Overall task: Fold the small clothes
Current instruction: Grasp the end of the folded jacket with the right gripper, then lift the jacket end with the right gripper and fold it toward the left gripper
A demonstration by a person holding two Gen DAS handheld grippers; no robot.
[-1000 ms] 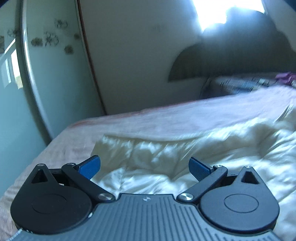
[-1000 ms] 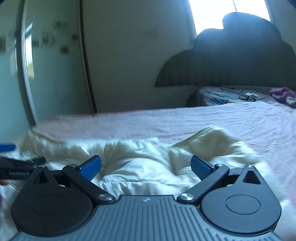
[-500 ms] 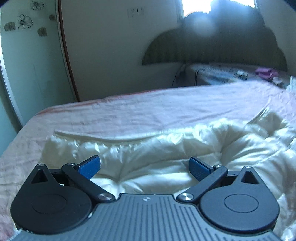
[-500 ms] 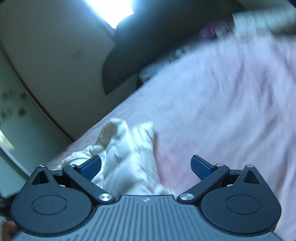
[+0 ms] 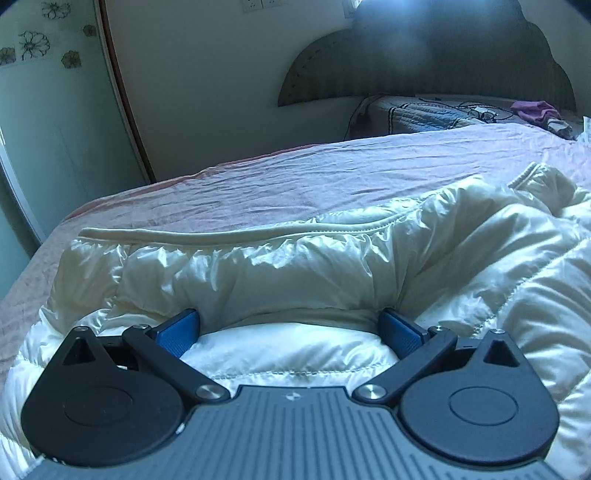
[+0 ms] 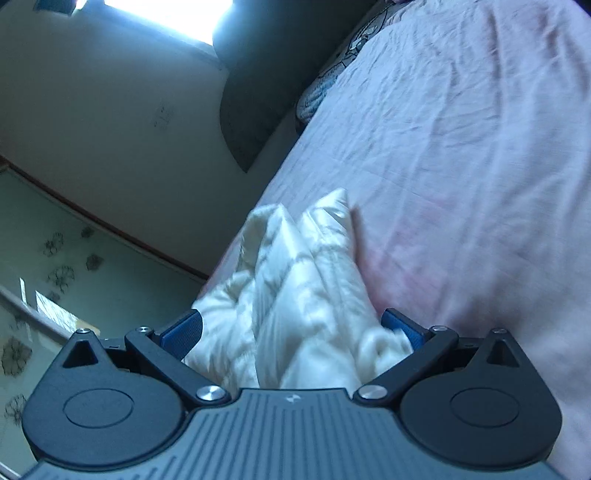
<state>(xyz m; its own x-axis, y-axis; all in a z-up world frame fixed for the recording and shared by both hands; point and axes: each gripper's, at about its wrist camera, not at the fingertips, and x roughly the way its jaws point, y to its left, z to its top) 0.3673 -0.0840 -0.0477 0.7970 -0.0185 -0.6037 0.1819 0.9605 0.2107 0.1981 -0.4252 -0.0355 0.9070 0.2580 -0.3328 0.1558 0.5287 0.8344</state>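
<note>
A cream quilted puffer jacket [image 5: 280, 273] lies crumpled on the pink bed sheet [image 5: 295, 177]. In the left wrist view its piped hem runs across the middle and a sleeve rises at the right. My left gripper [image 5: 290, 326] is open, low over the jacket, with puffy fabric bulging between its blue pads. In the right wrist view the camera is rolled sideways; a bunched end of the jacket [image 6: 295, 295] fills the gap of my right gripper [image 6: 291, 326], which is open wide. The pink sheet [image 6: 461, 147] stretches beyond it.
A dark scalloped headboard [image 5: 424, 66] stands at the bed's far end, with a patterned pillow [image 5: 424, 114], cables and a purple cloth [image 5: 535, 110] below it. A flower-decorated wardrobe door [image 5: 55, 110] lines the left side. A bright window [image 6: 166, 14] glares above.
My left gripper has dropped closer onto the jacket, its pads now sunk in the fabric. My right gripper rolled sideways and moved to the jacket's bunched end.
</note>
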